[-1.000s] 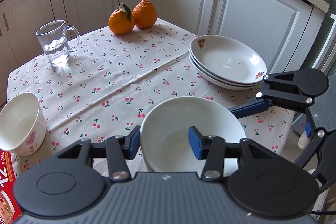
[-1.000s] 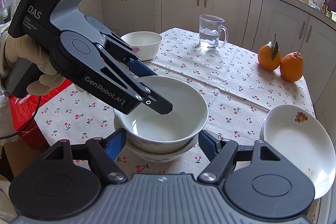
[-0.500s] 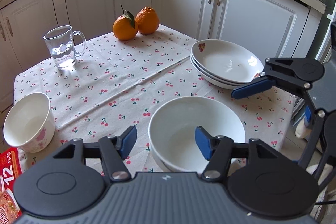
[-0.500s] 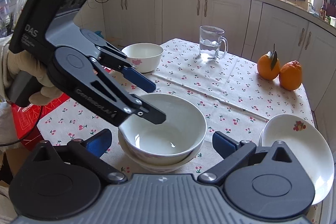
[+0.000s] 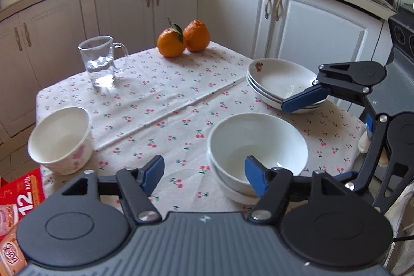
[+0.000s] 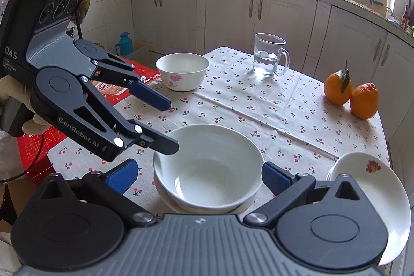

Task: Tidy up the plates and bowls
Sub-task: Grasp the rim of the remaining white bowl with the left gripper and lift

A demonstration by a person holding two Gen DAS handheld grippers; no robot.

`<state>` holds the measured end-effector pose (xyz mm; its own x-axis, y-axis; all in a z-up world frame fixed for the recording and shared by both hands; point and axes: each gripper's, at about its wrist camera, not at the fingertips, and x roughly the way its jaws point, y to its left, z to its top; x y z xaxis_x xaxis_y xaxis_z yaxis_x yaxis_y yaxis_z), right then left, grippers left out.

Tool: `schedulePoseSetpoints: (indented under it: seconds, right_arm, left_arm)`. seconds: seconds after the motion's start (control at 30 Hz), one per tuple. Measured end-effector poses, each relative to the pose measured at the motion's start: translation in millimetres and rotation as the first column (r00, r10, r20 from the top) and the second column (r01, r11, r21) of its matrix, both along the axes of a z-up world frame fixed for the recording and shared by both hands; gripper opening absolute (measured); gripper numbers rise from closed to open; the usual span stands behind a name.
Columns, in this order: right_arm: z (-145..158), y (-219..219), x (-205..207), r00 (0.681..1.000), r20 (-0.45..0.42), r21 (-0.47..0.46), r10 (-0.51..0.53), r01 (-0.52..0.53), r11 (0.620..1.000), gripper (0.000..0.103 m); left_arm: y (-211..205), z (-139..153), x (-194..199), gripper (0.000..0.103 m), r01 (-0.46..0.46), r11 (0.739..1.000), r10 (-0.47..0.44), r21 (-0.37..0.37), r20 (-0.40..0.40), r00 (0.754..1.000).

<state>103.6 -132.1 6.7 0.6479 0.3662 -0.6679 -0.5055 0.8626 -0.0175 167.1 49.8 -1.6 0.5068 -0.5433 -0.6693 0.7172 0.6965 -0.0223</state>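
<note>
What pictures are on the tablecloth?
The tablecloth is pale with little red cherries on green stems all over. The left wrist view shows it best.

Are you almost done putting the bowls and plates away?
Partly. The plates already sit in one stack, and a white bowl is nested in another bowl underneath it. Nothing is in hand: the left tongs and right tongs are both open and empty. One flowered bowl stands alone at the table's far corner, probably next to join the bowl stack.
</note>
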Motion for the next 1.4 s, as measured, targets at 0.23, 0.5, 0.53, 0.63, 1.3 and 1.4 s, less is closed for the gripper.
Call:
schedulePoseSetpoints:
  seconds: [0.23,0.5,0.53,0.63,1.3,1.4]
  right_arm:
    - [8,26,24,0.997,-0.007,-0.047,0.083,-0.083,0.995,0.103]
    - [17,62,76,0.984,-0.004,-0.11,0.179,-0.178,0.978,0.103]
    - [17,66,83,0.982,-0.002,-0.12,0.189,-0.188,0.975,0.103]
    - [16,77,106,0.976,-0.01,-0.137,0.217,-0.216,0.967,0.103]
    - [-28,111,230,0.927,-0.114,-0.063,0.357,-0.366,0.929,0.096]
    - [-34,114,237,0.927,-0.131,-0.058,0.352,-0.362,0.93,0.088]
  left_arm:
    - [44,9,20,0.073,-0.107,0.994,0.107,0.006,0.034,0.994]
    - [89,7,82,0.073,-0.275,0.961,0.274,0.031,0.038,0.961]
    - [93,6,90,0.073,-0.287,0.958,0.286,0.03,0.035,0.958]
    - [98,0,115,0.073,-0.305,0.952,0.305,0.024,0.012,0.952]
    - [97,-31,193,0.053,-0.317,0.948,0.318,0.035,-0.127,0.939]
    - [98,-33,197,0.052,-0.319,0.947,0.321,0.037,-0.137,0.937]
